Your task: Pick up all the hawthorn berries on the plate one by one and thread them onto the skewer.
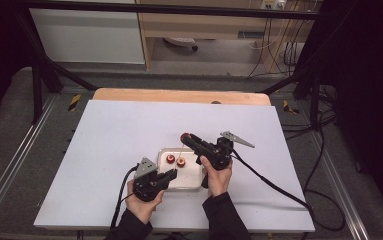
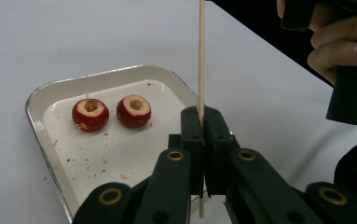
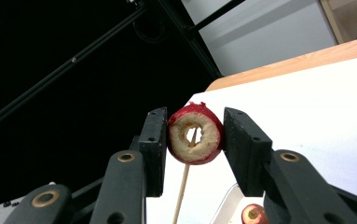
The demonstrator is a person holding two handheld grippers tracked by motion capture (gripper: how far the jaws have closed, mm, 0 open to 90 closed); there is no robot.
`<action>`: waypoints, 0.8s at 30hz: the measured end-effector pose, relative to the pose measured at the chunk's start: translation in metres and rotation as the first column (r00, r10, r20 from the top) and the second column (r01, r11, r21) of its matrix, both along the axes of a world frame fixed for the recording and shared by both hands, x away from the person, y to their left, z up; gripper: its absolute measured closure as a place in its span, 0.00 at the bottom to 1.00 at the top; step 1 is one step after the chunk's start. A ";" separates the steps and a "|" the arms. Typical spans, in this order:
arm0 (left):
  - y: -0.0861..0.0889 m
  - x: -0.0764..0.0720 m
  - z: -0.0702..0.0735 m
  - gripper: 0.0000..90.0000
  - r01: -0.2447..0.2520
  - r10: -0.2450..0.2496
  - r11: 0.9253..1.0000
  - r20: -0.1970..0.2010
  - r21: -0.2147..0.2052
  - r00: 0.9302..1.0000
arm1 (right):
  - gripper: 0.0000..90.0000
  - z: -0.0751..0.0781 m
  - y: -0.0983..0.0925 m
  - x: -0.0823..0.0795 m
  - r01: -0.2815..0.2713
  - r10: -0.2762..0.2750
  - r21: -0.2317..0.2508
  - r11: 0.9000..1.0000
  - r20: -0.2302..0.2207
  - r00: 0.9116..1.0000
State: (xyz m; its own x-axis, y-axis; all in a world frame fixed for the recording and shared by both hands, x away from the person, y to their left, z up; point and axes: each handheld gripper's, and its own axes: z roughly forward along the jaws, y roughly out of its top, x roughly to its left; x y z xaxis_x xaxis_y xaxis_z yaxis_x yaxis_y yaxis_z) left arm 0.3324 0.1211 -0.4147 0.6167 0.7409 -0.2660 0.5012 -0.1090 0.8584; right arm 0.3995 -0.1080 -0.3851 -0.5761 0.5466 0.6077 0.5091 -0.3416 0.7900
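Nearest the person, the left tongs [image 2: 203, 154] are clenched on a thin wooden skewer [image 2: 201, 60], which stands upright between the pads, its lower end poking out just below them and its long shaft rising straight up past the rim of the tray [image 2: 36, 95]. Just beyond, the right tongs [image 3: 192, 140] are raised above the worktop [image 1: 119, 125] and grasp a cored red fruit [image 3: 195, 134] by its sides, pads pressing left and right, with the cored hole facing back along the tongs. In the right gripper view the skewer's tip [image 3: 190, 140] shows through that hole, so the stick's long axis and the hole's axis look nearly lined up; whether the tip is already inside the fruit or just behind it is hard to tell. The coming move, as I judge it, turns on this line: the fruit sits above the left tongs, along the stick, and must travel down its length, so the right hand is the one to move while the left keeps the skewer steady. Farther off, two more cored red fruits [image 2: 90, 114] [image 2: 133, 111] sit side by side in the white tray, holes up, well apart from both tongs.
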 end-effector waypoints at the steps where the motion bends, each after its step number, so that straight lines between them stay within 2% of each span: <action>1: 0.000 0.000 0.000 0.98 -0.005 0.005 1.000 0.002 -0.003 1.000 | 0.69 0.000 0.000 0.000 0.000 0.000 0.000 1.000 0.000 1.000; 6: -0.001 -0.001 -0.001 0.98 -0.013 0.013 1.000 0.022 0.005 1.000 | 0.69 -0.001 0.001 -0.001 0.001 -0.001 0.005 1.000 -0.017 1.000; 9: -0.001 -0.001 0.000 0.98 -0.022 0.023 1.000 0.039 -0.015 0.999 | 0.69 -0.005 0.004 -0.001 -0.034 0.035 0.015 0.999 -0.059 0.998; 10: 0.000 0.001 0.004 0.98 -0.031 0.031 0.999 0.033 -0.015 0.999 | 0.69 -0.008 0.006 -0.001 -0.044 0.045 0.017 0.999 -0.064 0.997; 14: 0.000 0.004 0.006 0.98 -0.040 0.040 0.999 0.031 -0.017 0.999 | 0.69 -0.014 0.010 -0.004 -0.057 0.058 0.019 0.998 -0.081 0.995; 24: 0.000 0.012 0.001 0.98 -0.038 0.038 0.999 0.023 0.020 0.999 | 0.69 -0.029 0.019 -0.014 -0.100 0.096 -0.046 0.994 -0.093 0.991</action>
